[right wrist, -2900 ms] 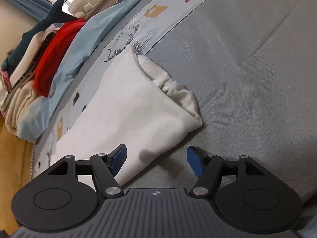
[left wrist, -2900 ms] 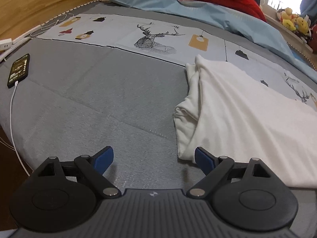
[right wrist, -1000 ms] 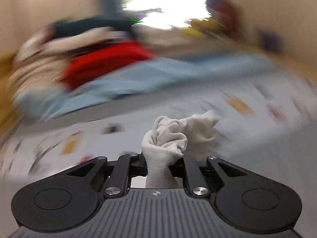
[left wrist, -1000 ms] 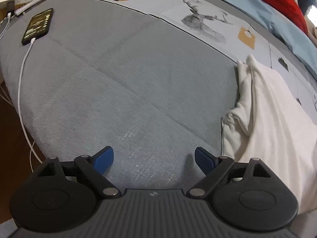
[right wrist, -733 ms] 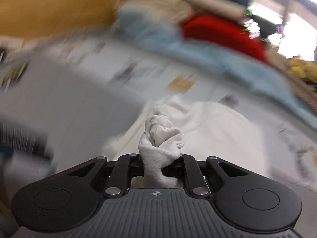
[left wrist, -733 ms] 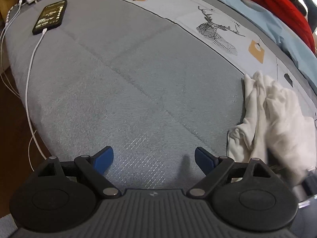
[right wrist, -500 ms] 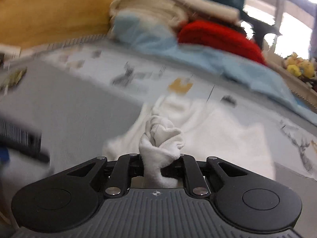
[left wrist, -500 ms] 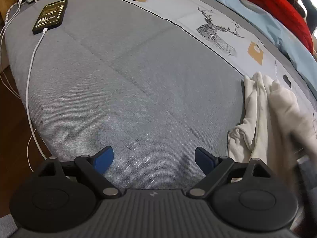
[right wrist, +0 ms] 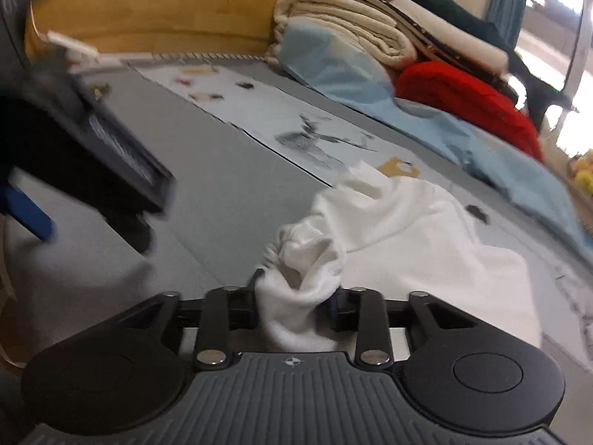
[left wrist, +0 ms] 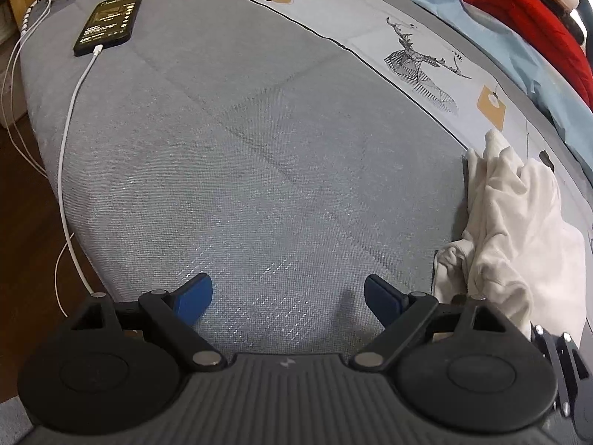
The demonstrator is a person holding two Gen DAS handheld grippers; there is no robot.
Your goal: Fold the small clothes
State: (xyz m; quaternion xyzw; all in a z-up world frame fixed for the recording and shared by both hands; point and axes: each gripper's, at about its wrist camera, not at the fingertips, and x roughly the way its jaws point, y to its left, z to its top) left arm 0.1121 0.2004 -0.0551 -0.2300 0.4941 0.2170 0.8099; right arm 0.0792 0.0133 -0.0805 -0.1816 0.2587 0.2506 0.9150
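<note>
The right gripper [right wrist: 294, 306] has a bunched fold of the white garment [right wrist: 426, 244] between its 2 fingers; its jaws are opening, with the cloth still filling the gap and touching both pads. The rest of the garment lies crumpled on the grey bed cover [right wrist: 222, 193] just beyond those fingers, reaching back to the printed strip with the deer drawing [right wrist: 315, 141]. Left of the garment the left gripper [left wrist: 285, 294] hangs over bare grey cover with its 2 blue pads [left wrist: 194, 296] spread wide and nothing between them; the garment's nearest edge lies just beside its right finger. Well beyond the garment to the left, a phone [left wrist: 109, 24] on a white cable [left wrist: 66, 170] rests near the cover's far edge. Behind the garment sit a light blue blanket [right wrist: 463, 137], a red throw [right wrist: 470, 100] and stacked folded linens [right wrist: 352, 26]
</note>
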